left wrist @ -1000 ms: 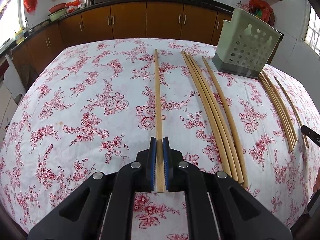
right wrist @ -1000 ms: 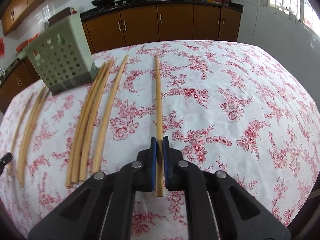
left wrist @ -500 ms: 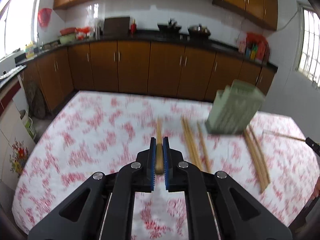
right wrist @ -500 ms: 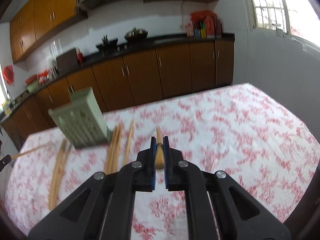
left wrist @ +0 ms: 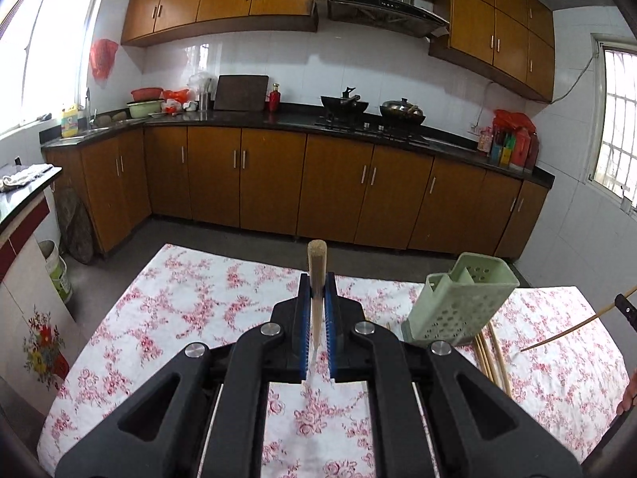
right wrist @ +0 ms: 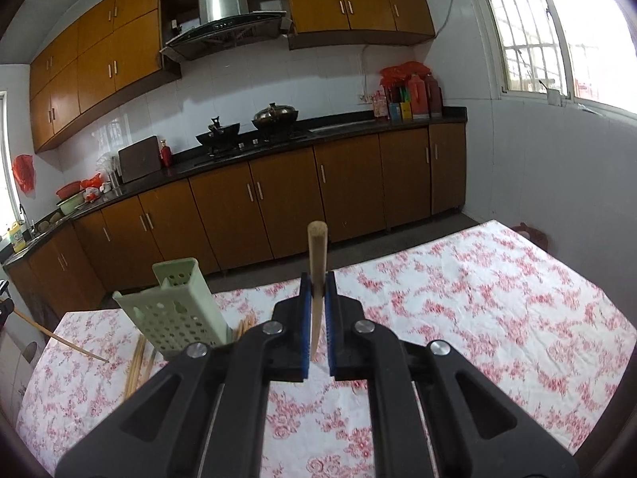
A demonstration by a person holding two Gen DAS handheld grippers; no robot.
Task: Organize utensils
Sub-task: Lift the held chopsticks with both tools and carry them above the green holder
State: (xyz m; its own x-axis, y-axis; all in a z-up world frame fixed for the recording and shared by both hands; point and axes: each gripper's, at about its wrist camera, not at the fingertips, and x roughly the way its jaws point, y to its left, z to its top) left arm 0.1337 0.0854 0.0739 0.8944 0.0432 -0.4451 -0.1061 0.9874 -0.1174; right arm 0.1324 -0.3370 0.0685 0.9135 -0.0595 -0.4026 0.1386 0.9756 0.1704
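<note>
While each gripper is clamped on a single chopstick, both sticks are raised off the floral tablecloth (left wrist: 167,318) and point up and away toward the kitchen cabinets. The left gripper (left wrist: 317,310) holds its chopstick (left wrist: 317,263) between blue pads, the blunt butt end at twelve o'clock and the thin tip trailing back under the jaws. The right gripper (right wrist: 317,310) is clenched the same way on its own chopstick (right wrist: 317,255), which from the left camera shows as a slanted stick at three o'clock.

The green perforated holder (left wrist: 458,306) stands on the cloth, tilted in the fisheye view, its open mouth upward. From the left gripper it lies at about two o'clock, near; from the right gripper the holder (right wrist: 175,310) lies at about ten o'clock, also near. It sits between the two hands, and I cannot tell which is closer. More chopsticks (left wrist: 491,354) lie flat on the cloth just beside the holder's base, their long axes running roughly toward the cabinets.

The coming move, as I judge it, turns on this: each stick's long axis lies along the gripper's fingers, while the holder's mouth faces up. So each hand would need to swing inward over the holder and tip its stick to near vertical before letting go. If both converge at once, the sticks may clash above the opening.
</note>
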